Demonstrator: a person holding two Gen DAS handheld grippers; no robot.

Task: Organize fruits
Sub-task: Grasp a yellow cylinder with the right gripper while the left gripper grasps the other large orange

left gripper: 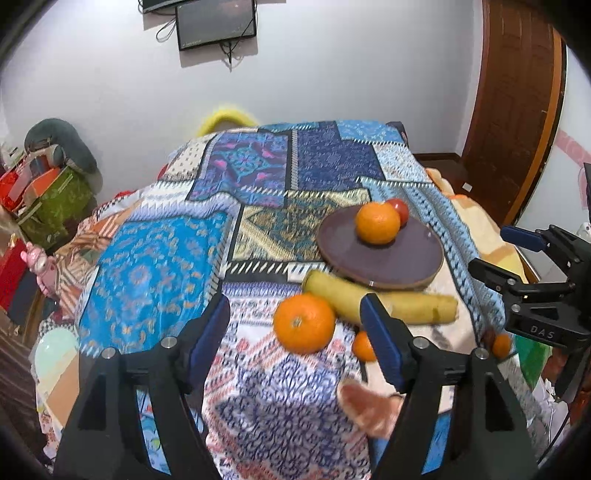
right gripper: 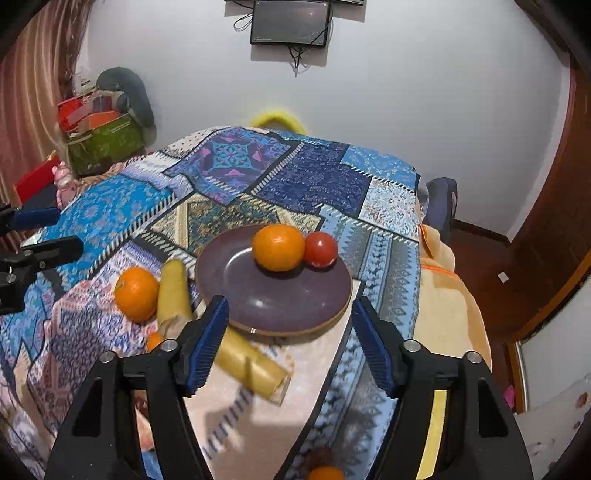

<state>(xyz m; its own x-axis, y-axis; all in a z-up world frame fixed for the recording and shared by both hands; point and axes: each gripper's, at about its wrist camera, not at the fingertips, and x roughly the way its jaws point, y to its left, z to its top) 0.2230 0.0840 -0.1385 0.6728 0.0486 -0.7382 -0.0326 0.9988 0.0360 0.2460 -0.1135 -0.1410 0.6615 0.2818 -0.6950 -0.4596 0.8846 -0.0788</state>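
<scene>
Beside plate (right gripper: 273, 295), banana (right gripper: 173, 288) lying flat, lengthwise along rim

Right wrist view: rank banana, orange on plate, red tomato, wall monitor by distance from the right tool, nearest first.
1. Long yellow banana, just ahead of the right tool, by its left finger.
2. Round orange, on the purple plate.
3. Red tomato, right of the orange.
4. Black wall monitor, far wall.

Item count:
- Round orange citrus fruits: four, two large ( (left gripper: 377, 223), (left gripper: 304, 322)) and two small ( (left gripper: 364, 346), (left gripper: 501, 345)).
- Red round tomato-like fruit (right gripper: 320, 249): one.
- Long yellow banana (left gripper: 380, 302): one.
- Round dark purple plate (right gripper: 273, 295): one.
</scene>
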